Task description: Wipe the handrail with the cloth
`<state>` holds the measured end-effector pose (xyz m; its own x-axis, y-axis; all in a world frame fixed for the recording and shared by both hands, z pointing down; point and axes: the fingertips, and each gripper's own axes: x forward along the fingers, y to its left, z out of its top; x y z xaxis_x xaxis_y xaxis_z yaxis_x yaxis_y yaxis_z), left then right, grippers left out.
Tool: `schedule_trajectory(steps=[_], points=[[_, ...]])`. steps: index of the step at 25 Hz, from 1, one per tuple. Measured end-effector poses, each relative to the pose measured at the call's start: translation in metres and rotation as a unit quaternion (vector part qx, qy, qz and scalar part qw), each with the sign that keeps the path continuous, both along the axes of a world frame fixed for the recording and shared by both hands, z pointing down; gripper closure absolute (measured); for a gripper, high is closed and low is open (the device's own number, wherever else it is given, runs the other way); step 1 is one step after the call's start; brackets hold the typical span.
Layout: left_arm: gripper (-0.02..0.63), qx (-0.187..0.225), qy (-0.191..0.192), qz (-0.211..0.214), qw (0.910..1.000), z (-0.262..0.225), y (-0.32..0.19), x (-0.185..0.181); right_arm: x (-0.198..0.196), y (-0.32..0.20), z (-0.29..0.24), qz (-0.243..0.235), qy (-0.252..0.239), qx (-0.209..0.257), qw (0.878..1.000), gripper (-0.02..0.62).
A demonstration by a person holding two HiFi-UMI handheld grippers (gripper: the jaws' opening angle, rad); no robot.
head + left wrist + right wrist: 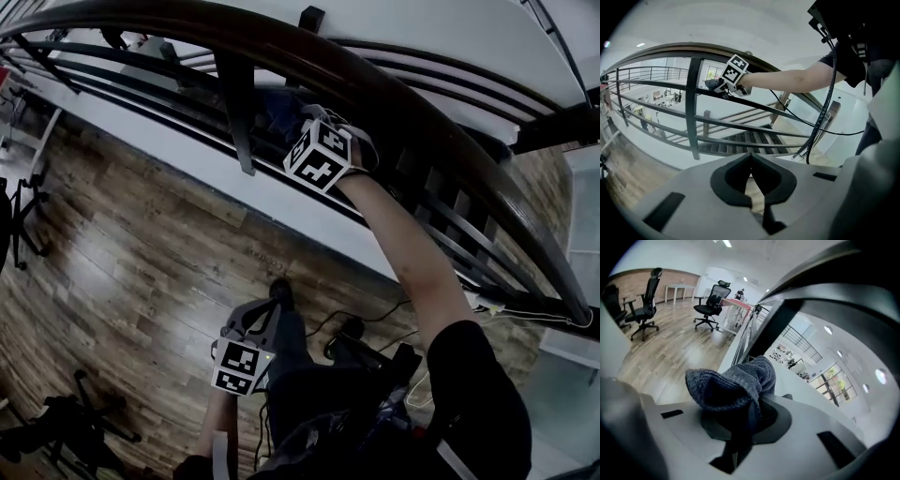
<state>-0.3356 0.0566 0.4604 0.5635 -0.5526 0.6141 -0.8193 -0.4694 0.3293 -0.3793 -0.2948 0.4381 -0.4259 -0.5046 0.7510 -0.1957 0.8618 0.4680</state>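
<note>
No legible text, label, brand, number or sign in any view.

Handrail [441, 141] arcs across the frame's top. Right gripper [295, 124], cloth [736, 385] between its jaws, sits just beneath it at upper centre. Left gripper [272, 298] is at lower centre, above the floor [141, 253].

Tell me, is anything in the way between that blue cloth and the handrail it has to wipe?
Nothing visible. The right gripper holds the cloth just below the handrail, with only open air between them. The upright post stands beside the cloth, not between.
</note>
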Motion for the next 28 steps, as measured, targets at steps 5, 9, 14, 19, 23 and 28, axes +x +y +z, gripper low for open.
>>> schedule_trajectory(steps=[5,9,14,19,23,28], points=[[0.598,0.017,-0.010,0.054,0.9983,-0.018,-0.011,0.046,0.069,0.022,-0.005,0.039,-0.033,-0.040,0.998,0.552],[0.598,0.026,-0.023,0.109,0.9934,-0.027,-0.019,0.097,0.138,0.037,-0.009,0.081,-0.071,-0.074,0.991,0.552],[0.598,0.030,-0.034,0.190,0.9808,-0.040,-0.020,0.168,0.240,0.056,-0.012,0.152,-0.111,-0.083,0.979,0.552],[0.598,0.031,-0.046,0.270,0.9612,-0.055,-0.013,0.260,0.353,0.092,-0.019,0.198,-0.129,-0.073,0.969,0.552],[0.598,0.038,-0.060,0.333,0.9401,-0.065,-0.002,0.332,0.450,0.123,-0.021,0.247,-0.139,-0.069,0.957,0.552],[0.598,0.037,-0.065,0.402,0.9124,-0.065,0.026,0.420,0.601,0.170,-0.020,0.336,-0.151,-0.049,0.928,0.552]])
